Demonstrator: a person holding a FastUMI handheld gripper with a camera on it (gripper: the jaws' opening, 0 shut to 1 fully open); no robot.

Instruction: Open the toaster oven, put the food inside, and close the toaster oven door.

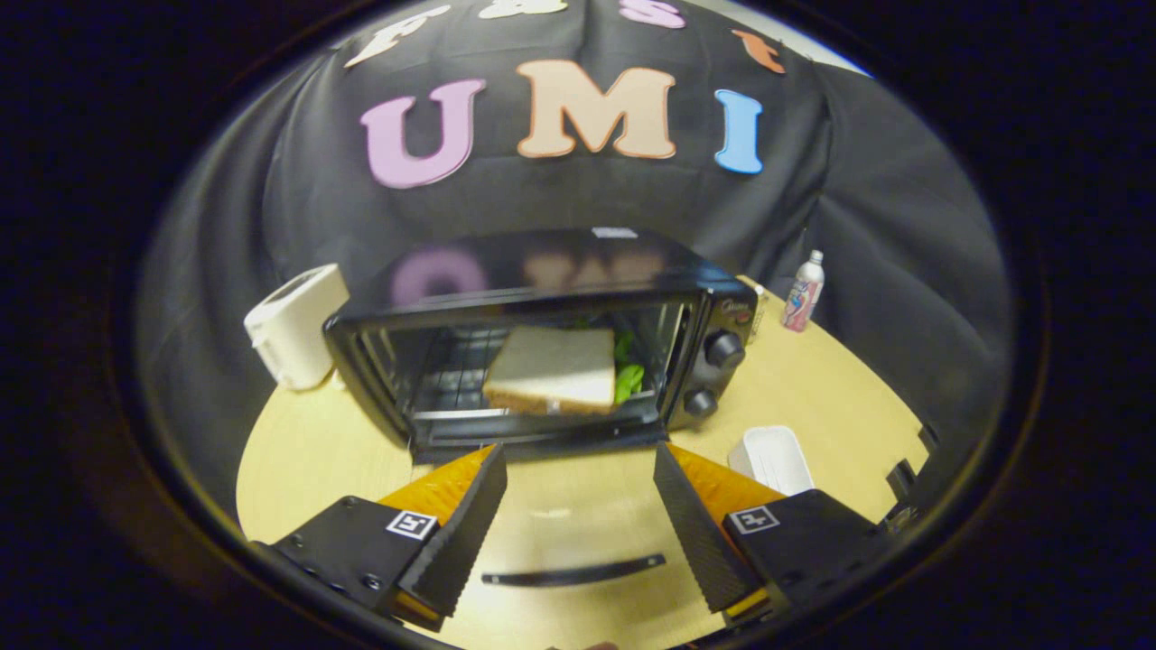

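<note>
Setting: staged recording booth, not a lived-in kitchen. Evidence: black cloth wall (885,271) draped behind and to both sides; one pale wooden table (813,397) carrying kitchen props, namely a black toaster oven (542,280), a white toaster (293,325) to its left, a small bottle (804,291) far right, a white tray (772,456) near right.

Sandwich (551,368) sits inside the toaster oven (542,334) on the desk (813,379), toaster (293,325) to its left, bottle (803,292) and tray (772,459) right, door (569,542) down between the spread fingers (465,524).
</note>
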